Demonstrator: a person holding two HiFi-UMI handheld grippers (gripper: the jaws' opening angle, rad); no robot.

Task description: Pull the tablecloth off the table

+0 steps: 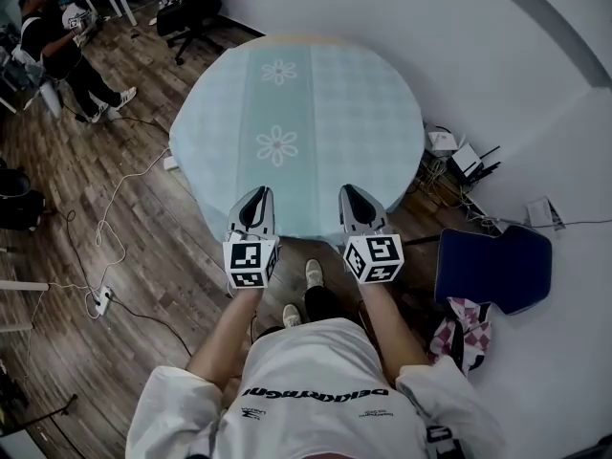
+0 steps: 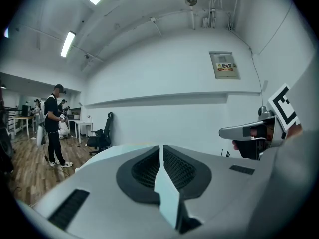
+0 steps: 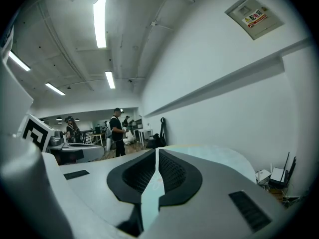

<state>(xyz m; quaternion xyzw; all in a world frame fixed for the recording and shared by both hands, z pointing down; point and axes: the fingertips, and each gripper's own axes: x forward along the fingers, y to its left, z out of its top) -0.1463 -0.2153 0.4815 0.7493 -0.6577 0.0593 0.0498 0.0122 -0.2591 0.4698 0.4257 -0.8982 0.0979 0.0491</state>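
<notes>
Forearms (image 1: 222,331) reach forward. Left gripper (image 1: 254,207) and right gripper (image 1: 357,204) each have jaws clenched on the cloth's (image 1: 296,113) near hem, set apart, likely for an even pull. Cloth covers the round tabletop, not yet off.

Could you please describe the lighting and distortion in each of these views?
Head view: soft, even light, no glare on the tablecloth. Left gripper view: heavy fisheye, black rim, ceiling lamp blown out. Right gripper view: same fisheye, wall ledge bowed, strip light glaring.
</notes>
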